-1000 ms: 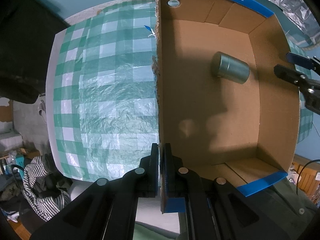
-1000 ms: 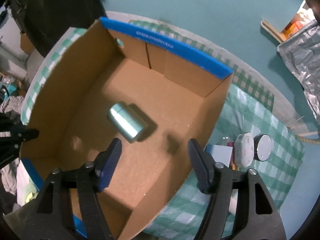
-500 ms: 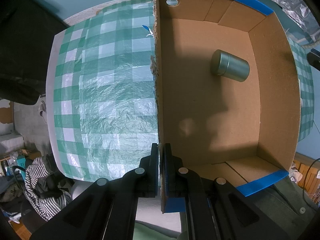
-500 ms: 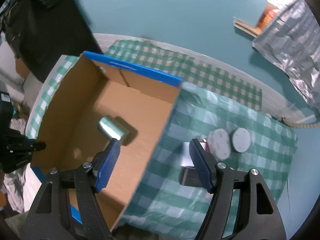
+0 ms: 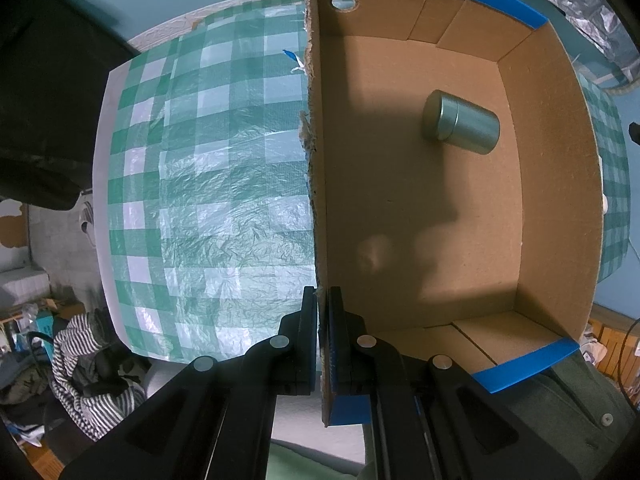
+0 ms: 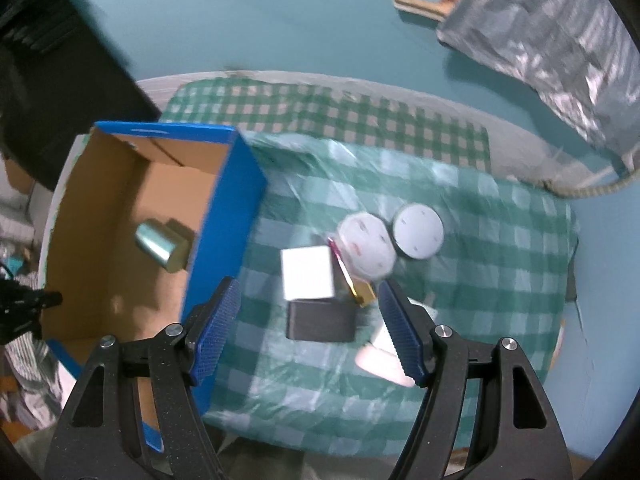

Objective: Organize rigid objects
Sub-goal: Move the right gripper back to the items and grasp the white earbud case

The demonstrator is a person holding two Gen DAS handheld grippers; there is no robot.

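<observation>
An open cardboard box (image 5: pixel 556 208) with blue outer walls (image 6: pixel 224 216) stands on a green checked tablecloth. A silver tin (image 5: pixel 460 122) lies on its side on the box floor (image 6: pixel 158 246). My left gripper (image 5: pixel 322 320) is shut on the box's left wall, pointing straight down. My right gripper (image 6: pixel 310 312) hangs open and empty over the cloth to the right of the box. Below it lie a white box (image 6: pixel 307 273), a dark grey box (image 6: pixel 322 320), a gold and pink stick (image 6: pixel 354 280) and two round white lids (image 6: pixel 364 246) (image 6: pixel 418 232).
A white flat piece (image 6: pixel 382 356) lies by the right gripper's right finger. The checked cloth (image 5: pixel 208 184) stretches left of the box. Silver foil sheeting (image 6: pixel 552 48) hangs at the upper right. Striped clothing (image 5: pixel 88 364) lies on the floor past the table edge.
My right gripper has swung from over the box interior to the right, out over the cloth, and now hangs above the loose objects. The left gripper and the box have not moved.
</observation>
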